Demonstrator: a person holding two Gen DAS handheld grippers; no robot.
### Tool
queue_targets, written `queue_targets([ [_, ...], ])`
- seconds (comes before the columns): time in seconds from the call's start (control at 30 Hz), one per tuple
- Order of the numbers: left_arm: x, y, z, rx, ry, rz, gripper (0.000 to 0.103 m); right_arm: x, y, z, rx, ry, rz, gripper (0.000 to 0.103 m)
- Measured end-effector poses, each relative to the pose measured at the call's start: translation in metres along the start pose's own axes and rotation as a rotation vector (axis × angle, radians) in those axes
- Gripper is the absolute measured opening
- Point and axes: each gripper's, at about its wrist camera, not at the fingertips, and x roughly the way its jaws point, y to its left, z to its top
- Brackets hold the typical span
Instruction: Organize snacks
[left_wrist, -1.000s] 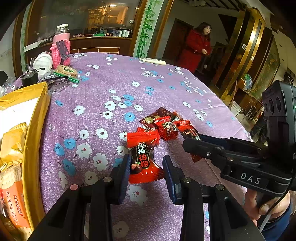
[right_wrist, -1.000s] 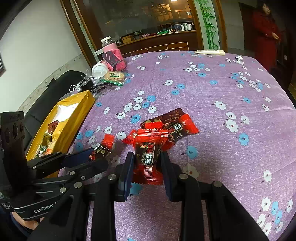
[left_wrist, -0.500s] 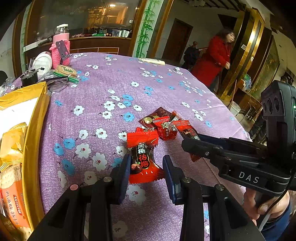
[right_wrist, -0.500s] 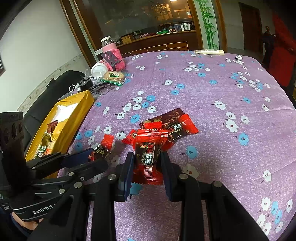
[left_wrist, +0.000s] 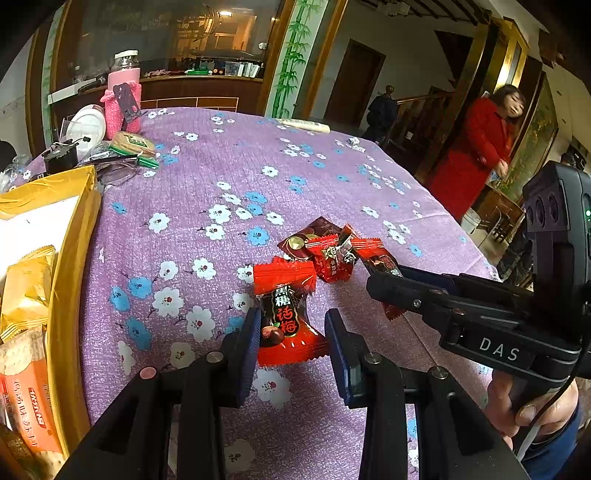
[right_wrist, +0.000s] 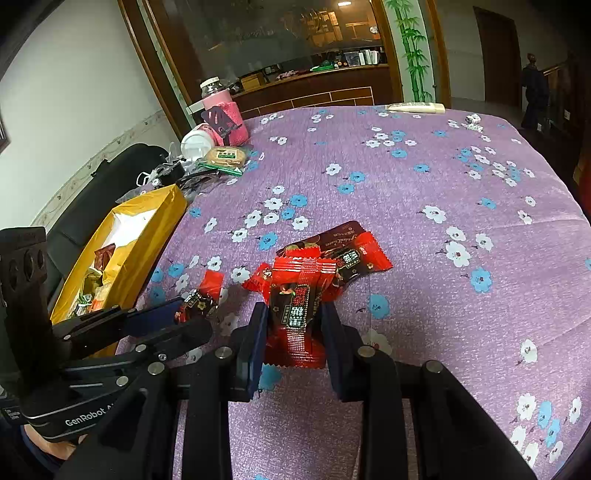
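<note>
1. A room with dark wood panelling and a bamboo-painted pillar (left_wrist: 291, 55) lay behind a counter (left_wrist: 229, 162) covered in a purple cloth printed with white and blue flowers.
2. A small heap of red snack packets (left_wrist: 328, 247) lay near the middle of the counter; every place below is given from that heap.
3. The left gripper (left_wrist: 290, 332) sat just on the near side of the heap, its fingers narrowed around a red candy packet (left_wrist: 284, 314); the left pad touched the wrapper, while a slight gap showed at the right pad.
4. The right gripper (right_wrist: 293, 325) also sat on the near side of the heap, to the right of the left one, and clamped a second red packet (right_wrist: 297, 306) between both pads.
5. A yellow box (right_wrist: 147, 229), open and holding other snacks, stood well to the left of the heap at the counter's edge.
6. A pink-sleeved jar (left_wrist: 123, 96) stood far beyond the heap, to its left.
7. A person in a red coat (left_wrist: 476, 155) stood beyond the counter, to the right of the heap.
</note>
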Motion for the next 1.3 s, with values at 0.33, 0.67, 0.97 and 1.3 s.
queue_targets([
  [0.33,-0.008,-0.001,0.002,0.016,-0.06,0.045,0.036,-0.006,0.001,0.001,0.007,-0.025,0.006,0.028],
  [0.67,-0.02,-0.006,0.002,0.062,-0.148,0.138,0.036,-0.013,-0.001,0.005,0.02,-0.071,0.027,0.028],
  [0.97,-0.048,-0.008,-0.001,0.09,-0.225,0.223,0.037,-0.019,0.003,0.006,0.053,-0.081,0.034,0.028],
  [1.3,-0.077,0.015,-0.008,0.05,-0.267,0.259,0.037,-0.02,0.044,0.001,0.02,-0.075,0.081,0.028],
])
